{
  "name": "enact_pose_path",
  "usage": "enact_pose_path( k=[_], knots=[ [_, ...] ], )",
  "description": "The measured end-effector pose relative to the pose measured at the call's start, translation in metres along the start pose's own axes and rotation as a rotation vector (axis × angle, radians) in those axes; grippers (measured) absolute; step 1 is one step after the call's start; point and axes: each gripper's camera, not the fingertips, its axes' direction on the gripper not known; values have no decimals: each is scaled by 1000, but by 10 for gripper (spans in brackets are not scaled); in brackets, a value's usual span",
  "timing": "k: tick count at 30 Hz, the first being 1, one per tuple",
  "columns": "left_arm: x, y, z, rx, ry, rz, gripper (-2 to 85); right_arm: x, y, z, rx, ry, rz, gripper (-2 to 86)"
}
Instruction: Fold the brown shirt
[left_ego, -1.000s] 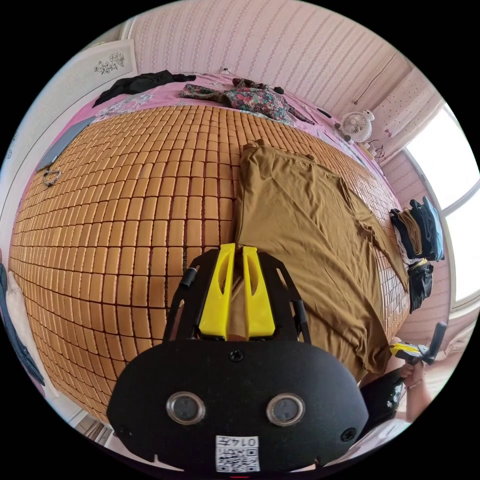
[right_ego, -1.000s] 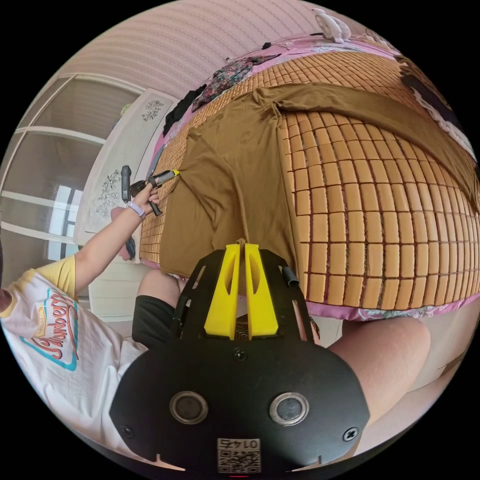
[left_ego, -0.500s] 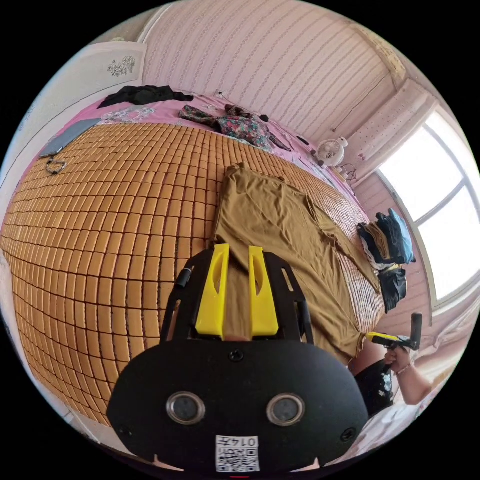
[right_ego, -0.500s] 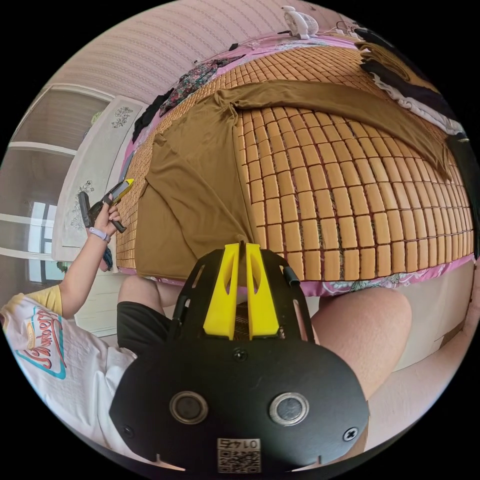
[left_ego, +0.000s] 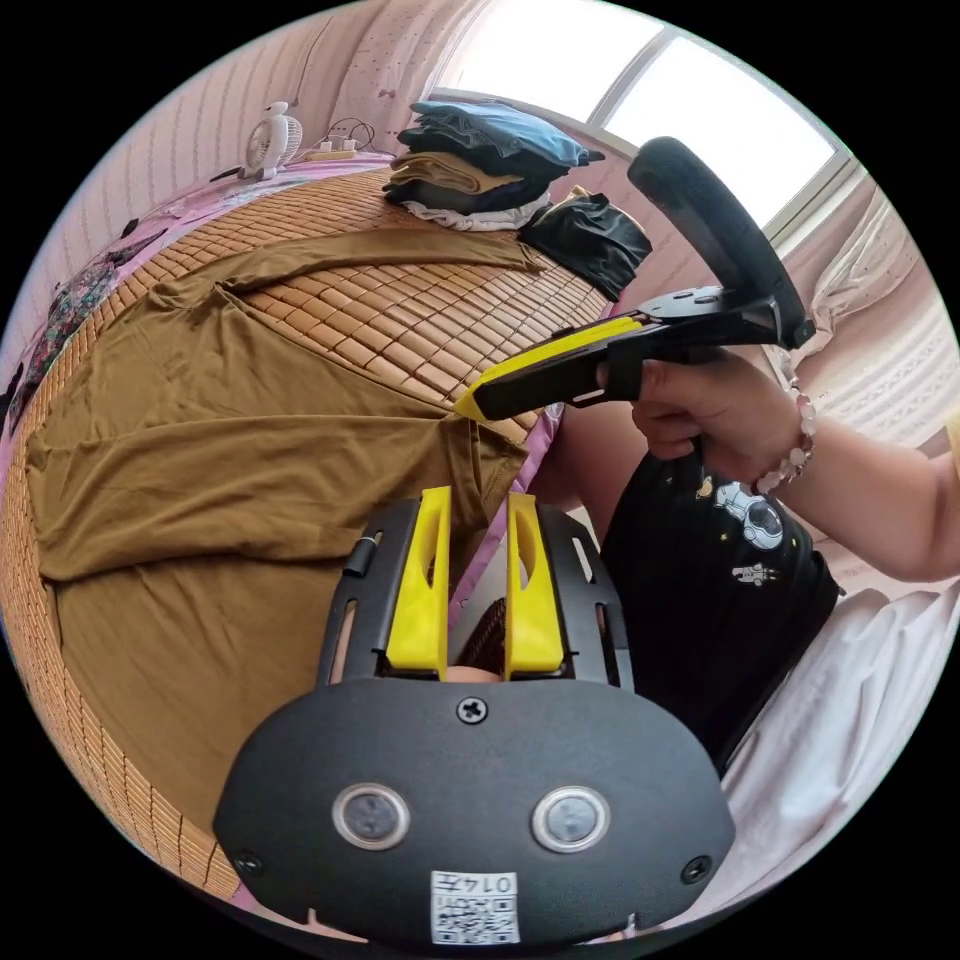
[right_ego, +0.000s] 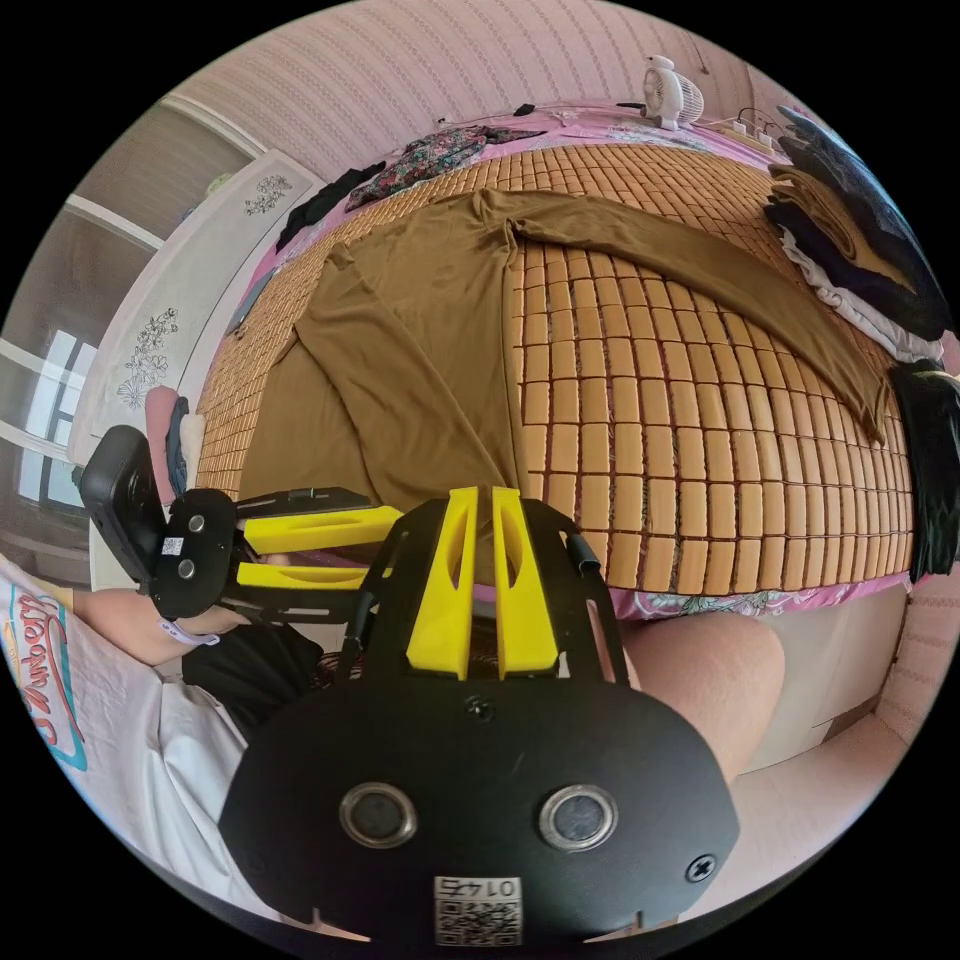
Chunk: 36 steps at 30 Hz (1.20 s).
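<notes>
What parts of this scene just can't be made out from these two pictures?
- Near hem of the brown shirt, right gripper view: hidden behind the right gripper.
- Stack of folded clothes, right gripper view: cut off by the picture's edge.
- Small fan, left gripper view: too small for detail.

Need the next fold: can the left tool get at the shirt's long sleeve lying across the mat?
Probably yes: the left tool is open, and the sleeve lies flat on the bare mat, short of the stacked clothes.
</notes>
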Motion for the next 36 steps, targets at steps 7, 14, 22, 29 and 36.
enact_pose_path(
  k=[7,14,22,29,36],
  knots=[
    [-17,11,16,-83,119,-95,19,-6,-4,17,-144,62,-47,5],
    [-74,70,-52,122,76,-236,22,-30,-41,-16,-61,142,-157,8],
    [-196,131,-126,329,-279,-577,38,-114,-188,26,140,-154,-461,26],
    [-253,130,-120,299,-390,-582,55,-176,-315,105,118,-180,-448,75],
    [-285,124,-91,220,-389,-605,54,-216,-355,136,80,-119,-618,27]
  ],
)
